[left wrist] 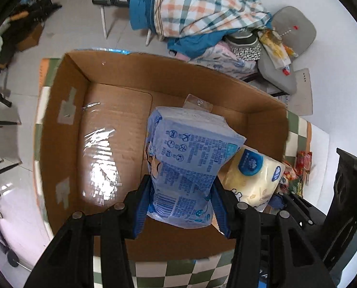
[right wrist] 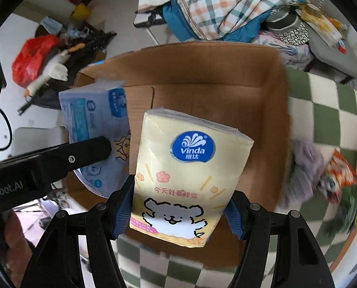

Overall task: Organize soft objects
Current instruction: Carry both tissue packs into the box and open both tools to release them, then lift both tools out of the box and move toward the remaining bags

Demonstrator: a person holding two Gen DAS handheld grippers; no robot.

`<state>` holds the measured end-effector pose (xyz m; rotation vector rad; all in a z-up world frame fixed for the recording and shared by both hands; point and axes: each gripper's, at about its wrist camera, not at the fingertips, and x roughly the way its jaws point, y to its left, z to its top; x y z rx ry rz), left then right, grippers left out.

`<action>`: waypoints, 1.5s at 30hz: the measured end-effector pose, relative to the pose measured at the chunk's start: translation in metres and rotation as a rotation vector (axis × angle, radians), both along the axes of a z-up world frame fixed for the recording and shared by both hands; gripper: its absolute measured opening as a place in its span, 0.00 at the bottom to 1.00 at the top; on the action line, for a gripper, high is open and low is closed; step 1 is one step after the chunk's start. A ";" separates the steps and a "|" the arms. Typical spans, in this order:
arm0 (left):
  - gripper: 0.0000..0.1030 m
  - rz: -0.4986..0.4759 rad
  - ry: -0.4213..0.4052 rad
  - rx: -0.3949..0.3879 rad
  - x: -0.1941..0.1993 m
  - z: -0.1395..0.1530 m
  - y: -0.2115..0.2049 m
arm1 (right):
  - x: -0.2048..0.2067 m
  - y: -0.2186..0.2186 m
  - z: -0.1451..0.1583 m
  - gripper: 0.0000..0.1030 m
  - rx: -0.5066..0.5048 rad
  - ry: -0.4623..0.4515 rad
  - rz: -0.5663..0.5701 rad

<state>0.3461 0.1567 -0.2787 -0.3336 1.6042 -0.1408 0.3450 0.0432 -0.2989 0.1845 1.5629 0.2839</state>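
With the left gripper (left wrist: 181, 206) clamped on the blue tissue pack (left wrist: 188, 163) and the right gripper (right wrist: 178, 206) clamped on the yellow tissue pack (right wrist: 185, 175), both held above the cardboard box (left wrist: 65, 129), lower each flat to the floor, side by side, before releasing.

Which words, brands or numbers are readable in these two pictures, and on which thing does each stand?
"Vinda", with "维达" below it: blue badge on the yellow tissue pack in the right claw.
"今天好事降临": same pack, above the dog drawing.
"4", "×20": its bottom strip, partly hidden.
"nRobot.AI": cut off, on the left claw's black arm.
Blue tissue pack in the left claw: print too small to read.
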 end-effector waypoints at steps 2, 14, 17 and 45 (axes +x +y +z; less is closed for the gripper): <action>0.43 0.000 0.029 -0.018 0.009 -0.017 0.003 | 0.014 0.009 -0.019 0.67 -0.027 0.013 0.018; 0.47 -0.014 0.083 -0.025 0.038 -0.064 0.002 | 0.068 0.028 -0.070 0.67 -0.115 0.052 0.095; 0.51 -0.025 0.100 -0.014 0.037 -0.067 0.003 | 0.071 0.032 -0.069 0.69 -0.124 0.052 0.104; 0.98 0.004 -0.194 0.147 -0.073 0.028 0.018 | -0.046 0.001 0.024 1.00 -0.202 -0.102 -0.016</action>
